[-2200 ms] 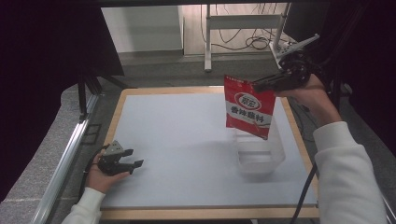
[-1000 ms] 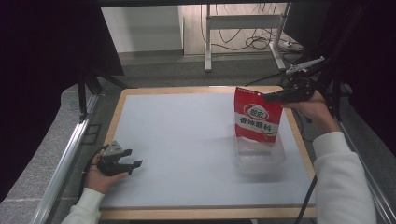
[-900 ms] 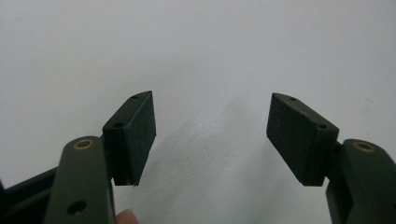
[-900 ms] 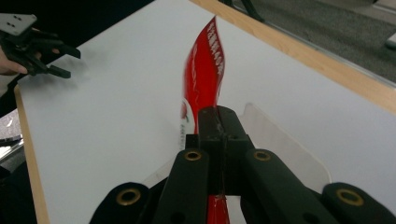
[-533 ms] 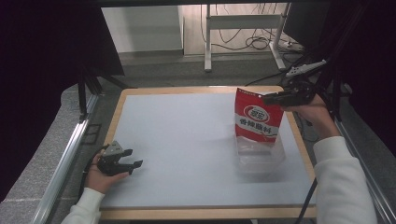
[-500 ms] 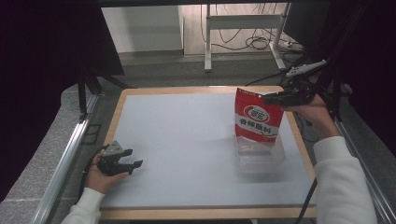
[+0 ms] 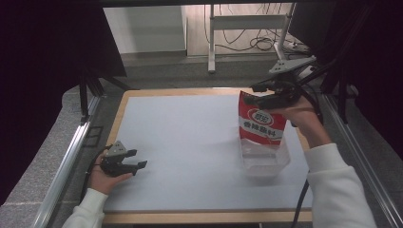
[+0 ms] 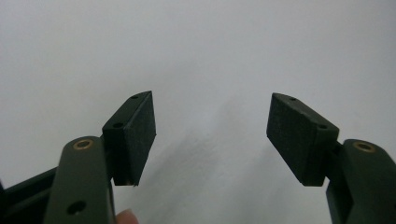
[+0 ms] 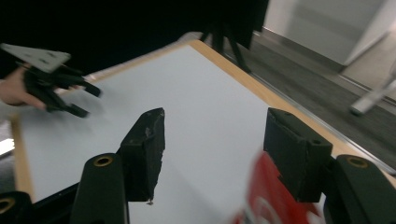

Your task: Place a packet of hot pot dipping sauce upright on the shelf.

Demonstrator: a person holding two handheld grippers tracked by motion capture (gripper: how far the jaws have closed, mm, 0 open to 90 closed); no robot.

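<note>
While standing in clear plastic tub: red snack pouch, upright
Right hand-held gripper: jaws just opening, pouch released
Left hand-held gripper: open, empty, on white worktop

The bench has a pale, plain white top framed by a light wooden edge, with a metal rail running along its left side. On its right half stands a clear plastic container, and a red snack bag with white lettering stands upright inside it. At the near left edge, a hand holding the left gripper rests on the bench top.
</note>
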